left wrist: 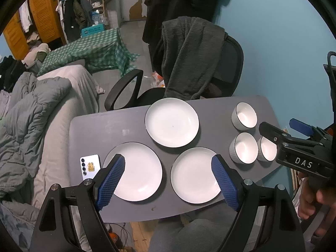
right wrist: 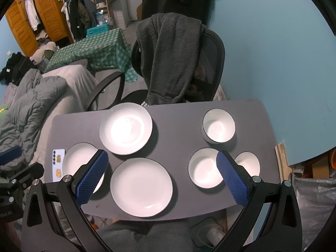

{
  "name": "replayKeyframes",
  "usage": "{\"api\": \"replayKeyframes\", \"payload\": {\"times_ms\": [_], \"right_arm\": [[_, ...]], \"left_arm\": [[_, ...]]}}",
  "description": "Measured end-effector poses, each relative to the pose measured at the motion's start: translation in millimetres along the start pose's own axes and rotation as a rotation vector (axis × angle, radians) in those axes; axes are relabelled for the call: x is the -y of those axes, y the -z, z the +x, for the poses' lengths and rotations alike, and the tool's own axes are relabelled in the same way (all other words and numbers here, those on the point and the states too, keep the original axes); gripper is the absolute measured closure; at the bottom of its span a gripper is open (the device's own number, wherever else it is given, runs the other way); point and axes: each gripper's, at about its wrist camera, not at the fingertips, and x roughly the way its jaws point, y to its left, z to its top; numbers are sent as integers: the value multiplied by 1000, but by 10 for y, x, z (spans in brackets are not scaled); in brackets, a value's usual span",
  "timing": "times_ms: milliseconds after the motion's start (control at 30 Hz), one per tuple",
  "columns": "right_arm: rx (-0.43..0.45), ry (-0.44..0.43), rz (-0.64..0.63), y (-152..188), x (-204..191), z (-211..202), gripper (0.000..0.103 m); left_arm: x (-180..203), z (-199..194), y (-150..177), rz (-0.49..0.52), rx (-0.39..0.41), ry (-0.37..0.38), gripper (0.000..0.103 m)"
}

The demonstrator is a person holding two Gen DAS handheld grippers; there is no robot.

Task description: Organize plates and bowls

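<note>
Three white plates lie apart on the grey table (left wrist: 100,126): a far plate (left wrist: 171,122) (right wrist: 126,128), a near-left plate (left wrist: 136,171) (right wrist: 80,163) and a near-right plate (left wrist: 194,175) (right wrist: 141,187). Three white bowls stand at the right: a far bowl (left wrist: 244,116) (right wrist: 218,128), a middle bowl (left wrist: 244,148) (right wrist: 203,168) and a right bowl (left wrist: 267,149) (right wrist: 248,163). My left gripper (left wrist: 169,169) is open and empty above the two near plates. My right gripper (right wrist: 162,166) is open and empty, above the near-right plate and middle bowl; it also shows in the left wrist view (left wrist: 294,145).
A white phone (left wrist: 90,167) lies at the table's left edge. A black office chair draped with a grey garment (left wrist: 189,56) stands behind the table. A bed with grey bedding (left wrist: 31,115) is to the left. A blue wall is at the right.
</note>
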Motion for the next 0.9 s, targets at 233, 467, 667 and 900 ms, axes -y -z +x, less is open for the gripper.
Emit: {"api": "replayKeyframes", "payload": {"times_ms": [233, 467, 667, 900], "right_arm": [[-2, -1, 0, 3, 9, -8, 2], [-3, -4, -3, 11, 21, -24, 2], [1, -4, -8, 34, 28, -31, 2], [-1, -5, -7, 34, 31, -31, 2]], "left_arm": [[-2, -18, 17, -6, -5, 5, 17], [17, -19, 16, -8, -7, 8, 17], [41, -18, 16, -7, -7, 8, 17], [89, -9, 23, -5, -11, 10, 17]]}}
